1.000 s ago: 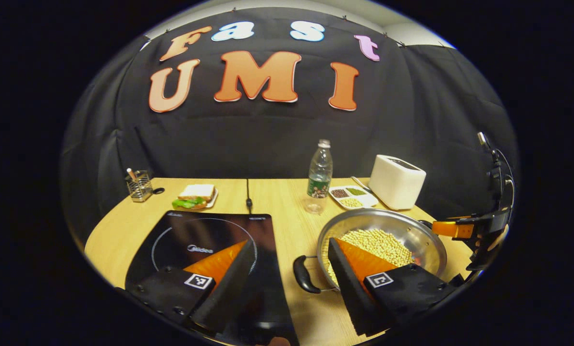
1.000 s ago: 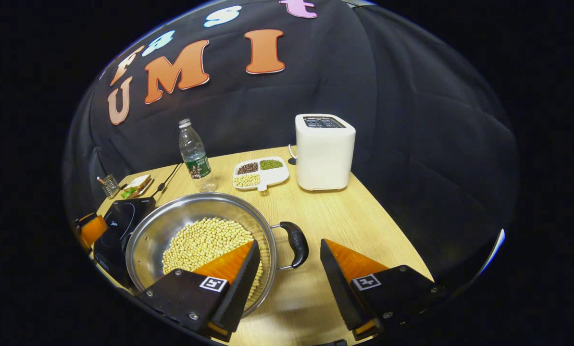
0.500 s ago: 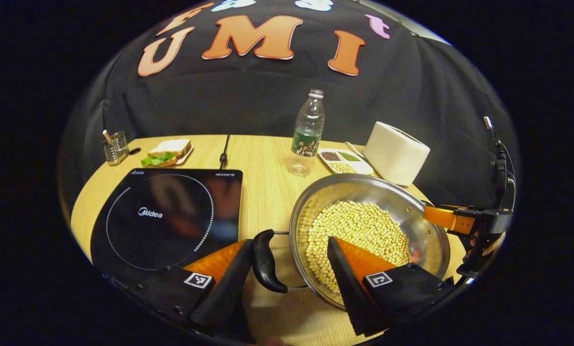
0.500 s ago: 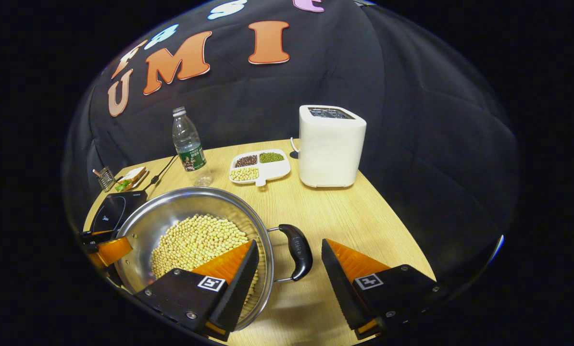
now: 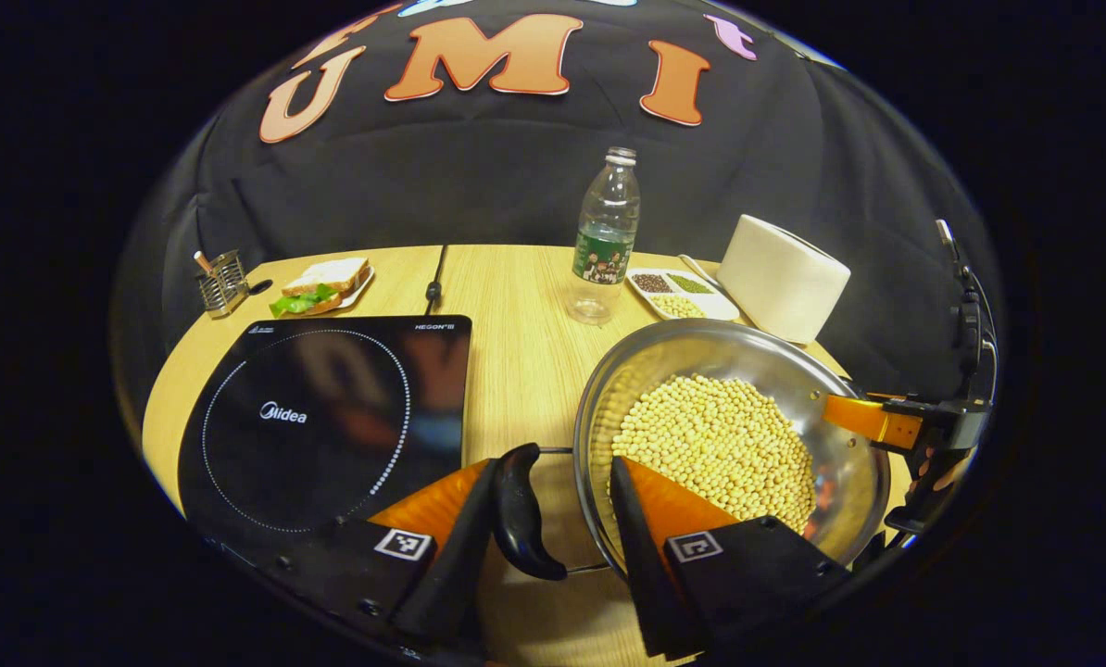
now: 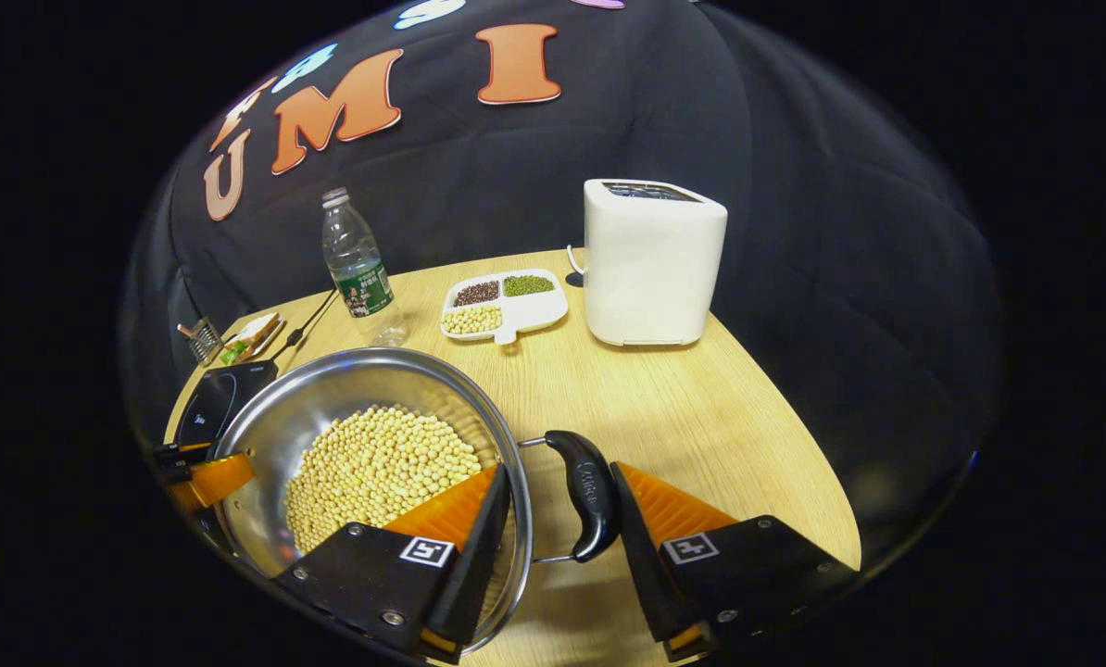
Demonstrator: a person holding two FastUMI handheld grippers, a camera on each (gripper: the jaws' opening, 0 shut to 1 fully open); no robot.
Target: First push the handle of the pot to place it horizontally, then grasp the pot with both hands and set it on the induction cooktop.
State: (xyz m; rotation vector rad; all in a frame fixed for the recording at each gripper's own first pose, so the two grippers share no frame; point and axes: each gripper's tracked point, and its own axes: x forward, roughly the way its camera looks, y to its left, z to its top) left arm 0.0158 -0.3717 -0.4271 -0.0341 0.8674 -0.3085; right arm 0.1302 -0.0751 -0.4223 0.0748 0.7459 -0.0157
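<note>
I see the table (image 5: 516, 306) carrying everything, its wood top running back to the black cloth wall. The cooktop (image 5: 331, 417) lies flat at the near left, its glass bare. To its right, apart from it, the steel pot (image 5: 701, 352) sits on the table, holding a layer of pale beans (image 5: 715, 445). The toaster (image 6: 653, 259) stands at the far right, with a divided dish (image 6: 505, 308) of beans just left of it and a bottle (image 5: 604, 241) upright near the table's far middle. A sandwich (image 5: 321, 283) and a wire holder (image 5: 219, 283) sit at the far left.

My left gripper (image 5: 553, 509) straddles the pot's left handle (image 5: 521, 514); the fingers stand apart, one touching the handle's outer side, the other over the pot's rim, not clamped. My right gripper (image 6: 558, 509) straddles the right handle (image 6: 590, 496) the same way, fingers parted, one just beside the handle and one inside the rim. I cannot tell whether either inner finger touches the pot.
</note>
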